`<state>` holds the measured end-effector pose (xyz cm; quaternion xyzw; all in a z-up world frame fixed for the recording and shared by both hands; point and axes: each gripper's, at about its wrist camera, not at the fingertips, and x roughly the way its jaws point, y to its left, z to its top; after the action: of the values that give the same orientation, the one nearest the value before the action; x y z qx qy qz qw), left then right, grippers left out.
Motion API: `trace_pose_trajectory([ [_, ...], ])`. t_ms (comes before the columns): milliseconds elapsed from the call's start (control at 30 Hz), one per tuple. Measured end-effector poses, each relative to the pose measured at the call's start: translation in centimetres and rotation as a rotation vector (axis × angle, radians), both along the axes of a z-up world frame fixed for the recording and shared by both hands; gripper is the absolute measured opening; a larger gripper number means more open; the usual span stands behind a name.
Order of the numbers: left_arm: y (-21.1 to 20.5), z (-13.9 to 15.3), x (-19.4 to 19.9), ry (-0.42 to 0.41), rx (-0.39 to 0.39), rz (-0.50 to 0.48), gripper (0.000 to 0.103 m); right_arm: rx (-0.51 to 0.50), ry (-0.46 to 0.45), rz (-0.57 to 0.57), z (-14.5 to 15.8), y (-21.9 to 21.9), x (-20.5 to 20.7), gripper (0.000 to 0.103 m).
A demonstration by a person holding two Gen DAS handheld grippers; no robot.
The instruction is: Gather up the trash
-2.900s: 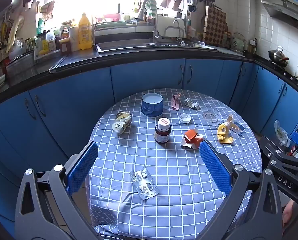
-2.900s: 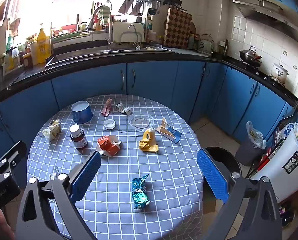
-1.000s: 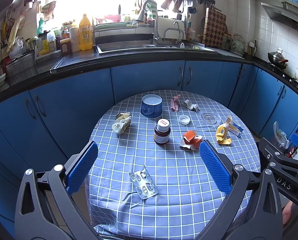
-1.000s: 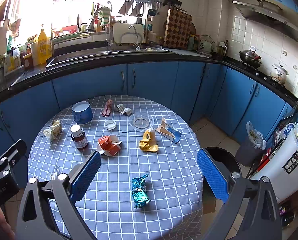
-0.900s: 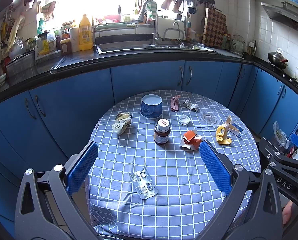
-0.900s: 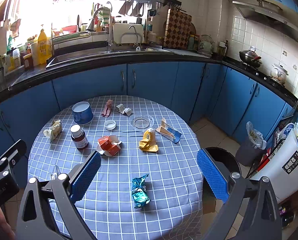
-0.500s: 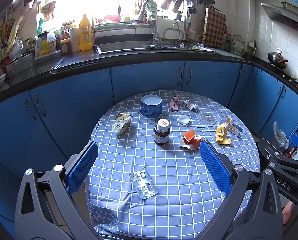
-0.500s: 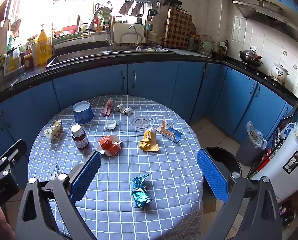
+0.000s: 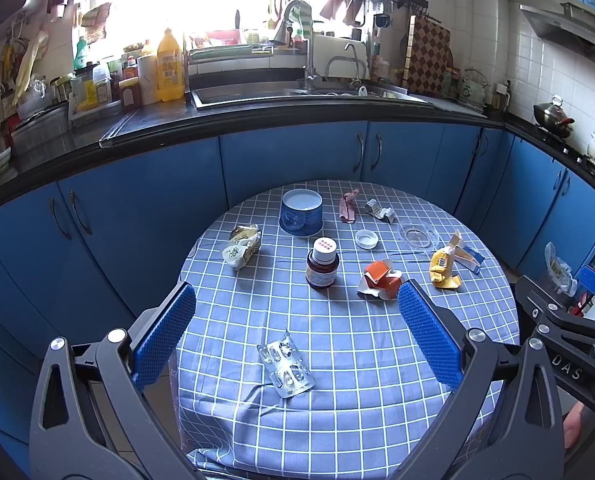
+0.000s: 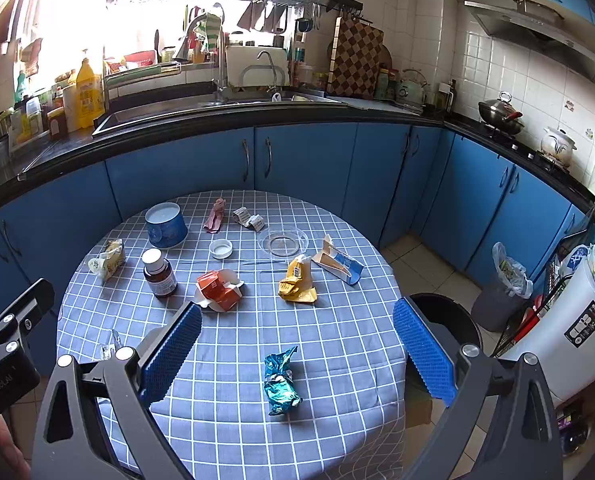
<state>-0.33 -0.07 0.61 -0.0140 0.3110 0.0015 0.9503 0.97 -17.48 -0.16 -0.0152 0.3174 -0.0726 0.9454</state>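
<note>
A: Start with the left gripper point(image 9: 297, 328). What is it doing?

B: Nothing yet. Its blue pads are spread wide, holding nothing and touching nothing, and it hovers above the near edge of the round surface point(image 9: 377, 360) with the checked cloth. Directly ahead of it and just below lies a used blister pack point(image 9: 285, 368).

A: And the right gripper point(image 10: 295, 334)?

B: The same: jaws wide apart, empty, clear of the cloth. A crumpled teal foil wrapper point(image 10: 280, 376) sits between its pads in the right wrist view, nearer than anything else there.

A: So each has a piece lined up?

B: I judge so. Held back, high and fully spread, each can drop straight onto the closest scrap.

A: What lies farther out?

B: Beyond the left gripper, a brown medicine bottle point(image 9: 322, 263) stands upright, with a torn orange carton point(image 9: 379, 276) to its right and a yellow crushed packet point(image 9: 441, 266) farther right. Off to the left lies a pale crumpled wrapper point(image 9: 242, 246). Farthest are a blue tub point(image 9: 301, 212), a white cap point(image 9: 366, 238), a clear plastic lid point(image 9: 418, 234), a pinkish wrapper point(image 9: 348, 210) and a crumpled receipt point(image 9: 379, 211).

A: Where would it all go?

B: Probably the dark bin point(image 10: 445, 316) on the floor just past the right gripper's right pad, beside the surface. No trash is collected yet.
</note>
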Motion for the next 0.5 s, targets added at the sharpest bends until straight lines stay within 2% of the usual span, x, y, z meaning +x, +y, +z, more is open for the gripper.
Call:
trace_pose_trajectory([
  [300,-0.1,-0.3,0.0,0.006,-0.003,-0.010,0.100,0.005,0.010,0.003,0.1,-0.1,0.0,0.094],
  [367,0.0,-0.7,0.3,0.014,-0.008,-0.020,0.100,0.006,0.018,0.015,-0.4,-0.1,0.3,0.094],
  [500,0.2,-2.8,1.2,0.057,-0.034,-0.081,0.100,0.082,0.062,0.106,-3.8,-0.1,1.8,0.094],
])
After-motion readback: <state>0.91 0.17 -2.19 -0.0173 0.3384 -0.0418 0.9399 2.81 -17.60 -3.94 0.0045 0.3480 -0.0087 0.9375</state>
